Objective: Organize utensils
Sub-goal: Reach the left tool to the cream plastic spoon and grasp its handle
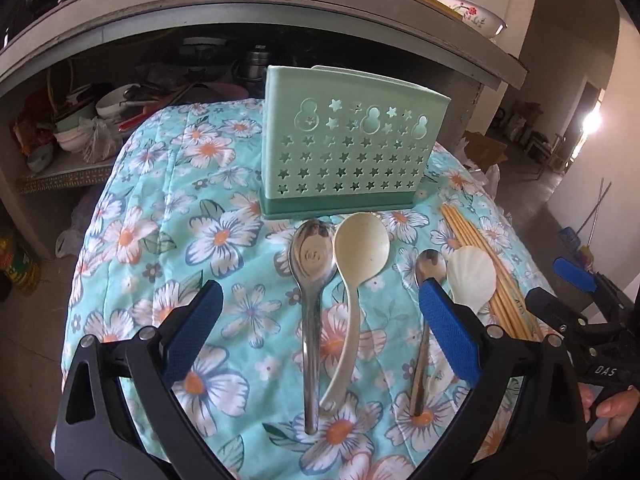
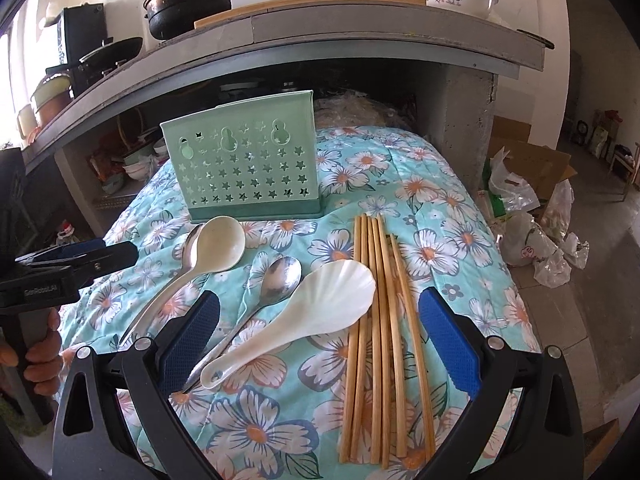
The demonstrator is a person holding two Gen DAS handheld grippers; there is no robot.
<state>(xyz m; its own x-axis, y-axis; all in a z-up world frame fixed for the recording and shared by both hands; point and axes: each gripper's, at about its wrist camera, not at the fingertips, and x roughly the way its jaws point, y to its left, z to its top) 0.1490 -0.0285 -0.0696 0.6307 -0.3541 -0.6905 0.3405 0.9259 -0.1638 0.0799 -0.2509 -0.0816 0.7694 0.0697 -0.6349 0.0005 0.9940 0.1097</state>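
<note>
A green utensil holder (image 1: 348, 152) (image 2: 244, 164) with star holes stands at the back of the floral cloth. In front of it lie a large steel spoon (image 1: 312, 280) (image 2: 188, 246), a cream plastic spoon (image 1: 360, 252) (image 2: 212, 252), a small steel spoon (image 1: 428, 268) (image 2: 280, 276), a white shell-shaped spoon (image 1: 472, 280) (image 2: 320, 300) and several wooden chopsticks (image 1: 492, 276) (image 2: 380, 312). My left gripper (image 1: 320, 304) hovers open over the two large spoons' handles. My right gripper (image 2: 318, 316) hovers open over the shell spoon and chopsticks. Neither holds anything.
The floral cloth (image 1: 168, 208) (image 2: 460, 208) drops off at left and right. A concrete counter (image 2: 360, 32) overhangs behind the holder, with bowls and pots on the shelf (image 1: 100, 112) under it. Plastic bags and a cardboard box (image 2: 528, 184) lie on the floor at right.
</note>
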